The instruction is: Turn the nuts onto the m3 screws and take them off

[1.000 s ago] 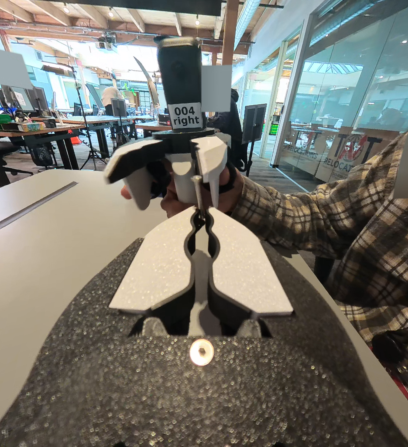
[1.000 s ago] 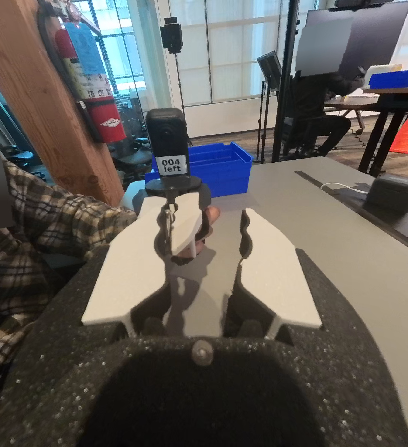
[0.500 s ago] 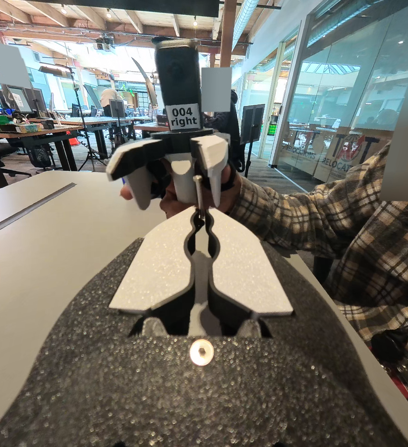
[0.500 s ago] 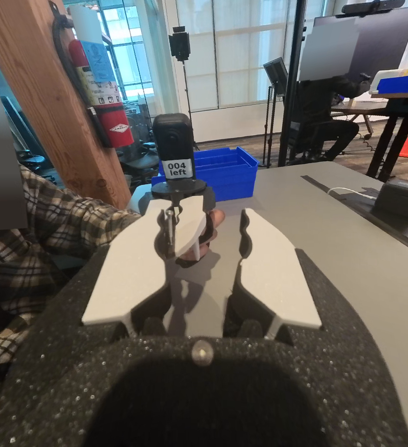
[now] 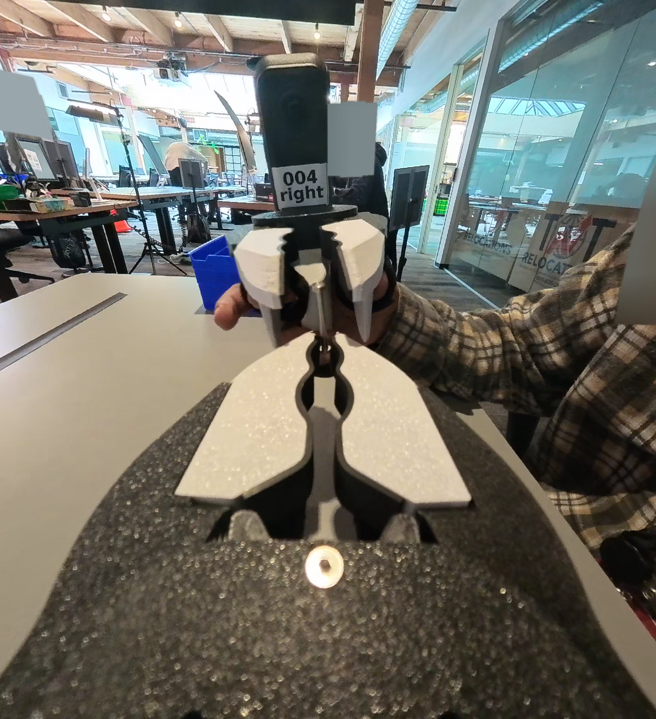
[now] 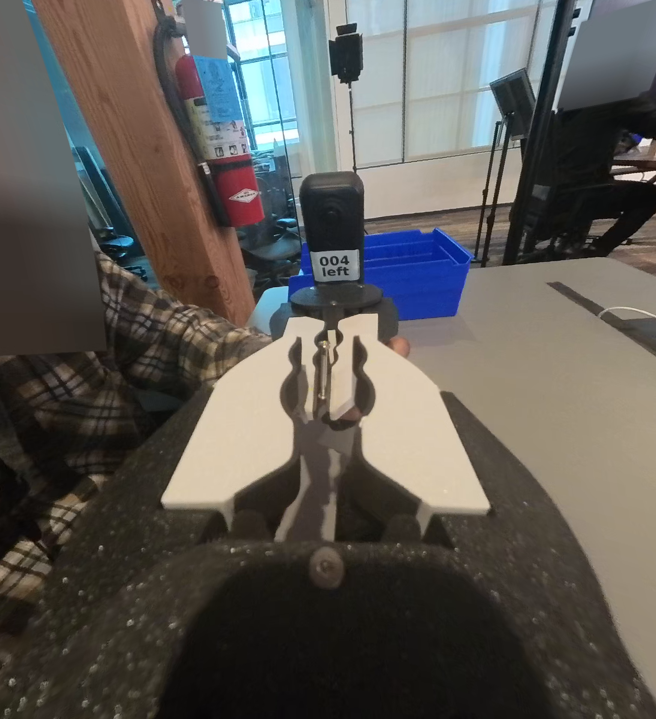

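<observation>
Clearly the left gripper (image 5: pixel 323 352) is clamped on a thin silver M3 screw (image 5: pixel 322 307) above the grey table's (image 5: pixel 85 369) near edge; the right gripper (image 6: pixel 325 373) straddles it, fingers parted. Best to close squarely on the shank, axes aligned; no nut discernible.

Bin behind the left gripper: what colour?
Blue bin, clearest in the right wrist view.

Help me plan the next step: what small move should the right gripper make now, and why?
Probably close the right gripper on the screw. Its jaws stand open on either side of the shaft, while the left gripper is shut on the screw's other end. I cannot make out a nut.
</observation>
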